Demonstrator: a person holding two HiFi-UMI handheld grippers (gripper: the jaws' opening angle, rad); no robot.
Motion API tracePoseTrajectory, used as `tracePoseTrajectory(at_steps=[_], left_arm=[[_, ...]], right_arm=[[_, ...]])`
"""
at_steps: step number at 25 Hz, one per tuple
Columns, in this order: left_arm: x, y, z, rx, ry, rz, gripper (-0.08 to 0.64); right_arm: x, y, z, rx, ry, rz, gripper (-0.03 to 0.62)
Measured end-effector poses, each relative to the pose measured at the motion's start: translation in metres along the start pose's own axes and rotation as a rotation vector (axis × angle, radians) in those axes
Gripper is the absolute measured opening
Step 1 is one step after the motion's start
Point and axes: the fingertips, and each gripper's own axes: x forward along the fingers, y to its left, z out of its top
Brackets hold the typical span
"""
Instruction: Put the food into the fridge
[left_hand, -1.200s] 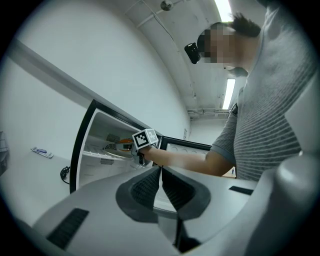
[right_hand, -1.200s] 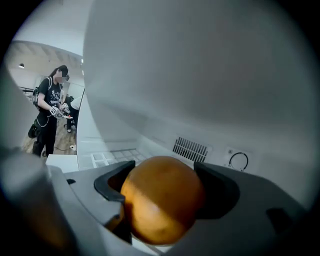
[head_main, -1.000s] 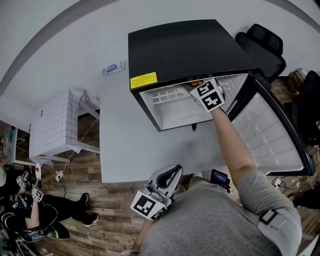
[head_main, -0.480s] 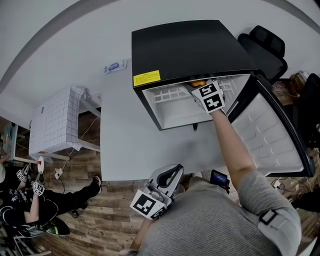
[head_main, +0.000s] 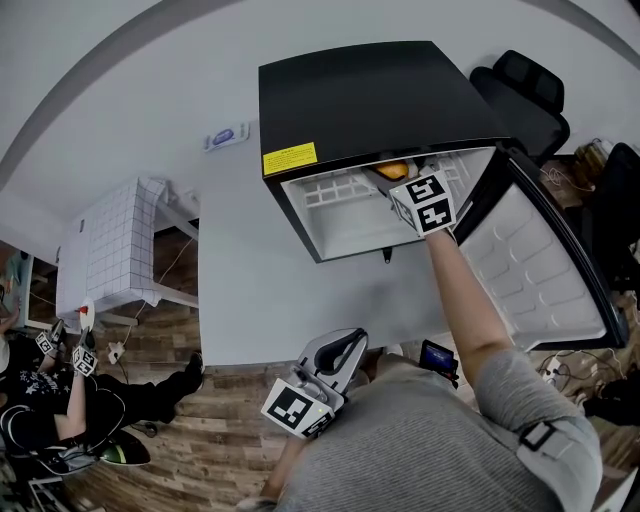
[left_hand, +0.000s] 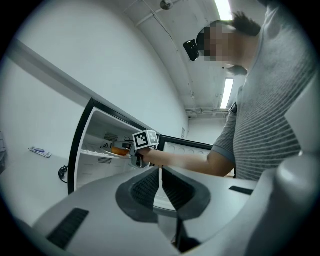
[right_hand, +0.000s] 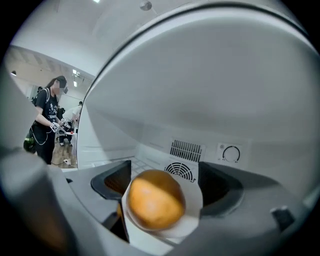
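Observation:
A black mini fridge (head_main: 370, 100) stands with its door (head_main: 540, 260) swung open to the right. My right gripper (head_main: 405, 185) reaches into the upper compartment over the white wire shelf (head_main: 335, 187). A round orange-brown bun (right_hand: 155, 200) on white paper lies between its jaws. The jaws are opening, with a gap beside the bun on the right side. The bun (head_main: 393, 170) shows as an orange spot at the shelf's back. My left gripper (head_main: 340, 350) hangs low near my body, its pads (left_hand: 150, 187) pressed together with nothing in them.
A vent grille (right_hand: 186, 148) and a dial (right_hand: 231, 154) sit on the fridge's back wall. A white gridded box (head_main: 120, 250) stands to the left, and a person (head_main: 60, 410) sits on the wooden floor beyond it. A black chair (head_main: 530, 90) stands behind the fridge.
My right gripper has drawn back a little toward the fridge's opening, and more of the bun shows on the shelf. The left gripper has stayed put. The seated person shifted their legs.

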Motion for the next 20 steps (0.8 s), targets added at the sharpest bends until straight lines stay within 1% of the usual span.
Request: tracePoseTrajectory(at_steps=[4, 8, 13, 20], left_arm=[[0.003, -0.002, 0.001, 0.019, -0.003, -0.017, 0.012], [0.003, -0.007, 0.000, 0.006, -0.005, -0.034, 0.012], [0.004, -0.012, 0.000, 0.017, -0.003, -0.052, 0.012], [0.004, -0.018, 0.000, 0.025, -0.008, -0.085, 0.012]], right_arm=[[-0.014, 0.002, 0.003, 0.011, -0.027, 0.001, 0.399], [-0.028, 0.007, 0.000, 0.035, -0.032, 0.007, 0.399], [-0.046, 0.010, -0.002, 0.031, -0.034, -0.002, 0.399], [-0.076, 0.023, -0.003, 0.051, -0.047, -0.001, 0.399]])
